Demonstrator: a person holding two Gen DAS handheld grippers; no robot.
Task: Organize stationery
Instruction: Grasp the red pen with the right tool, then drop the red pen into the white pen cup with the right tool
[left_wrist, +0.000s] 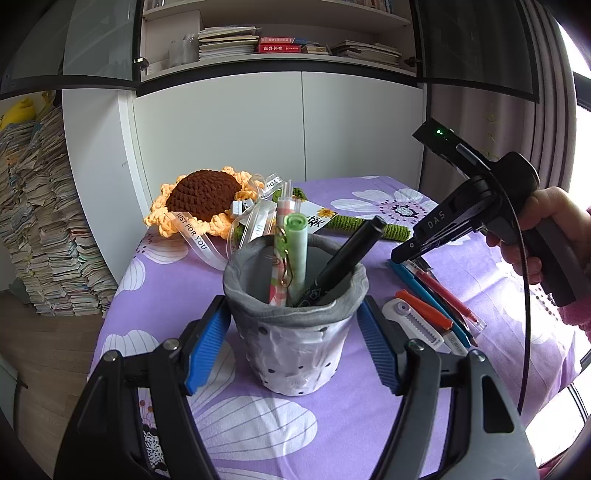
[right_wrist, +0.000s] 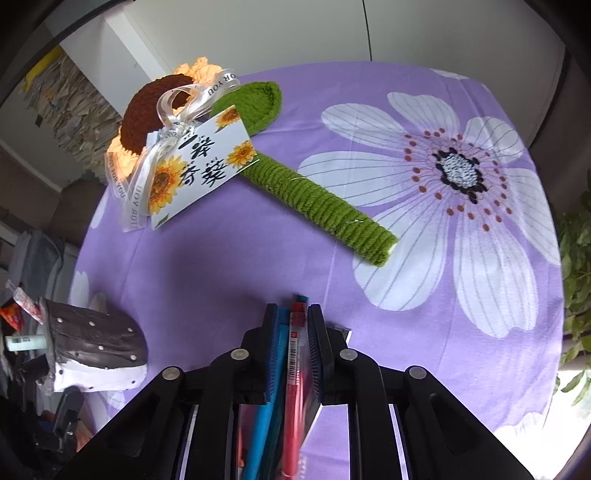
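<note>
At the far left corner of the tabletop (left_wrist: 258, 424) lies a knitted sunflower (left_wrist: 202, 199), which we leave alone. Near the middle stands the pen cup (left_wrist: 295, 332), soft grey cloth with a rolled rim. It already has a green tube (left_wrist: 297, 254) and a black marker (left_wrist: 343, 262) in it. Our left gripper (left_wrist: 295, 347) has its blue pads on both sides of the cup, and they look pressed on it to keep it from tipping. The cup is squashy, so we hold it gently. To the right of the cup, toward the right edge, lie more things in a bunch: a white cutter (left_wrist: 417, 321), an orange pen (left_wrist: 424, 308), a blue pen (left_wrist: 417, 282) and a red pen (left_wrist: 447, 291). Our right gripper (right_wrist: 293, 332) points down over them. Its jaws are nearly together, with the red pen and the blue pen between the pads, but we cannot tell if they pinch yet. Pens are light, stiff, smooth and roll easily, so we think one pen held near its middle is best.
</note>
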